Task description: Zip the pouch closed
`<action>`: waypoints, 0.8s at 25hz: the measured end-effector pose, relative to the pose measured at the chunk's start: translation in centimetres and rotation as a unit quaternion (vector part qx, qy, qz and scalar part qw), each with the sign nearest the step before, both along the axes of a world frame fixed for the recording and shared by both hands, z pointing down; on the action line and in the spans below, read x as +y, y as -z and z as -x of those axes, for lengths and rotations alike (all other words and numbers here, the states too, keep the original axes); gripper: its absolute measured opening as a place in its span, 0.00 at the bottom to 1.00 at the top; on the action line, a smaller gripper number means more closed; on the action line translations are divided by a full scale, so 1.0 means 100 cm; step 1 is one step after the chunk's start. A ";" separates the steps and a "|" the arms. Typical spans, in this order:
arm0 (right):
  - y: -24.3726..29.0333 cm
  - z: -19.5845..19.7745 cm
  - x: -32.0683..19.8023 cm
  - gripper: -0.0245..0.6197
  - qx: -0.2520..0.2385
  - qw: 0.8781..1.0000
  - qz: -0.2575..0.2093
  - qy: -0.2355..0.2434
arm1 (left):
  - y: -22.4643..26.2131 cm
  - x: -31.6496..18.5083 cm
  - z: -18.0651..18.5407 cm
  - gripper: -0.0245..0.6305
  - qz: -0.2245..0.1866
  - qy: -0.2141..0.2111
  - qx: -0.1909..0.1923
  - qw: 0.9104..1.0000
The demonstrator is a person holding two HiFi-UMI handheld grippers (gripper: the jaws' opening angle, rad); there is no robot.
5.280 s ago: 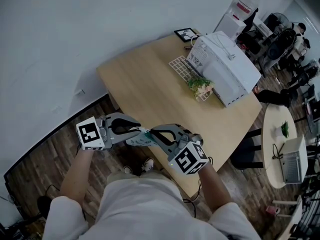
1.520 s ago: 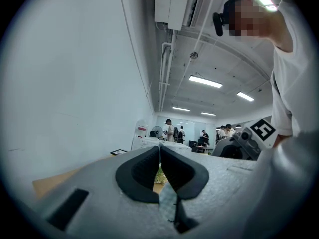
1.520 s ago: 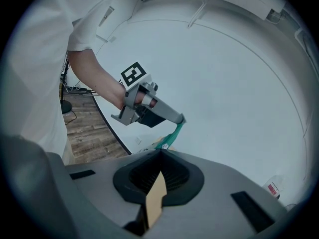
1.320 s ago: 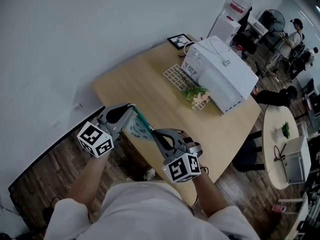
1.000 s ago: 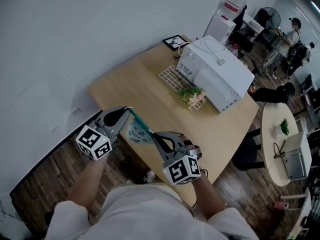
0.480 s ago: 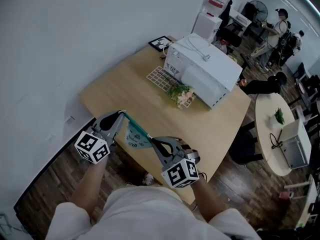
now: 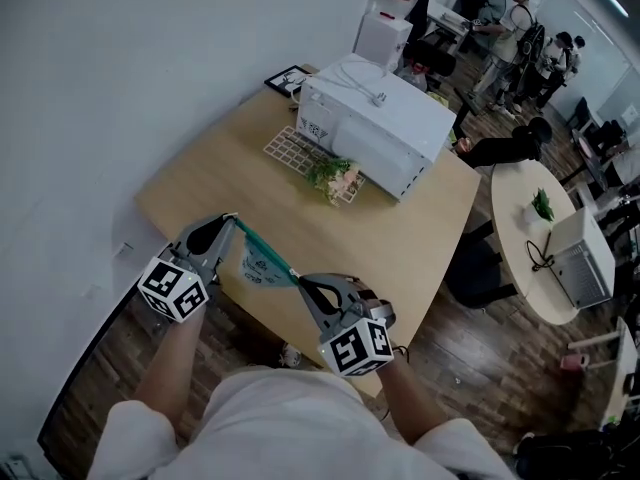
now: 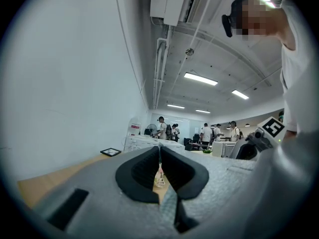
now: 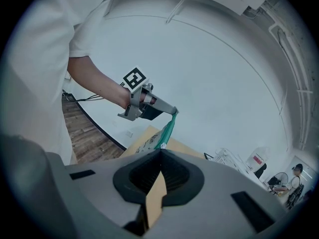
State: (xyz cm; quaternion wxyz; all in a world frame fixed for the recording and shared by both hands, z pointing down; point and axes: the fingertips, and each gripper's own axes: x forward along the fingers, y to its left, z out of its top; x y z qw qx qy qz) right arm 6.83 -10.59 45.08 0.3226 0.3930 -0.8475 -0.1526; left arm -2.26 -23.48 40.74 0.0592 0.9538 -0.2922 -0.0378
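A pale pouch [image 7: 260, 261] with a teal zipper edge hangs stretched between my two grippers, above the near left edge of the wooden table [image 7: 400, 228]. My left gripper [image 7: 231, 219] is shut on its far upper corner. My right gripper [image 7: 299, 279] is shut on the near end of the zipper edge. In the right gripper view the pouch [image 9: 167, 128] runs from my right gripper [image 9: 160, 151] up to the left gripper [image 9: 174, 112]. In the left gripper view the left gripper [image 8: 159, 148] has its jaws pressed together, and the pouch is hidden there.
On the table stand a white box-shaped appliance [image 7: 385, 118], a small flower basket [image 7: 335, 176], a white grid rack [image 7: 290, 148] and a framed picture [image 7: 288, 78]. A round white table [image 7: 530, 258] and several people [image 7: 520, 18] are at the right. A wall lies to the left.
Five seconds ago the grippers were close together; since then they have drawn apart with the pouch stretched between them. In the last second both drifted together along the table edge, grips unchanged.
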 end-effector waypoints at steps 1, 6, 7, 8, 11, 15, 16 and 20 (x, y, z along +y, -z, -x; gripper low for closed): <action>-0.001 -0.003 0.002 0.04 0.000 1.000 0.000 -0.004 | 0.000 0.001 -0.004 0.07 -0.005 -0.005 -0.005 1.000; -0.001 -0.014 0.015 0.04 -0.008 1.000 0.003 -0.023 | -0.001 0.001 -0.007 0.07 0.000 -0.006 0.003 1.000; -0.002 -0.014 0.017 0.04 -0.009 1.000 0.004 -0.025 | -0.001 0.001 -0.008 0.07 -0.002 -0.008 0.000 1.000; -0.003 -0.013 0.018 0.04 -0.011 1.000 0.005 -0.026 | -0.001 0.001 -0.009 0.07 -0.004 -0.009 -0.001 1.000; -0.006 -0.008 0.019 0.04 -0.020 0.999 0.008 -0.029 | -0.003 0.001 -0.009 0.07 -0.006 -0.012 -0.003 1.000; -0.015 -0.008 0.025 0.04 -0.019 0.999 0.021 -0.031 | -0.004 -0.006 0.011 0.07 0.016 0.021 0.025 0.999; -0.017 -0.009 0.028 0.04 -0.022 0.999 0.025 -0.033 | -0.003 -0.014 0.027 0.07 0.029 0.042 0.046 0.998; -0.003 -0.004 0.026 0.04 -0.060 0.997 0.013 -0.038 | 0.003 -0.018 0.045 0.07 -0.004 0.032 -0.002 0.999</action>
